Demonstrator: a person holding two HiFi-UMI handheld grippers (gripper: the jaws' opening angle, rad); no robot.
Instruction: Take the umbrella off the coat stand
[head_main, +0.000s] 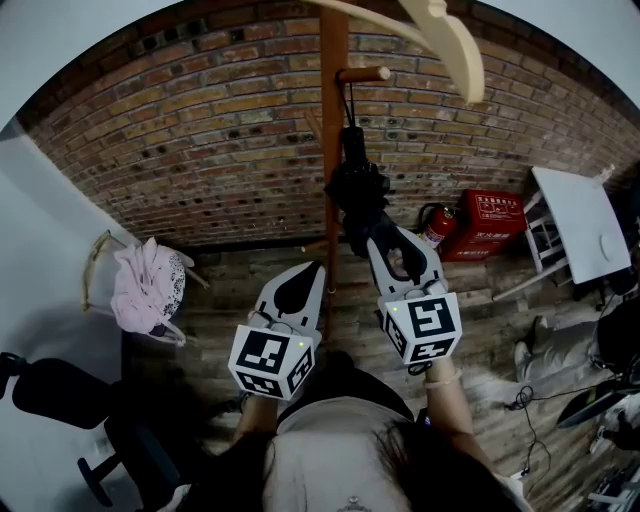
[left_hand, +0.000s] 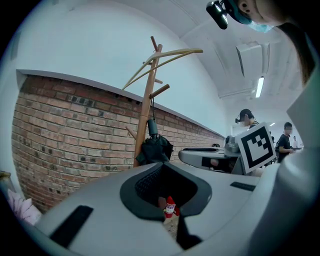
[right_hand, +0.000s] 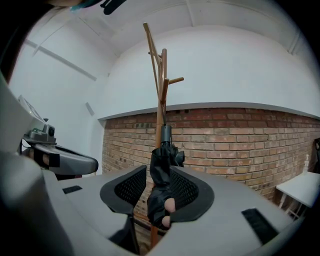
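right gripper (right_hand: 159, 169) part open around the black umbrella (right_hand: 164, 152) hanging on the coat stand (right_hand: 161, 100), left gripper (left_hand: 165, 164) at its 9 o'clock closed, empty.

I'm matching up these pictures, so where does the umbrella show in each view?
Head view: umbrella upper centre, hanging on the coat stand.
Left gripper view: just left of centre, against the pole.
Right gripper view: low centre, in front of the pole.
Shared landmark: the coat stand.
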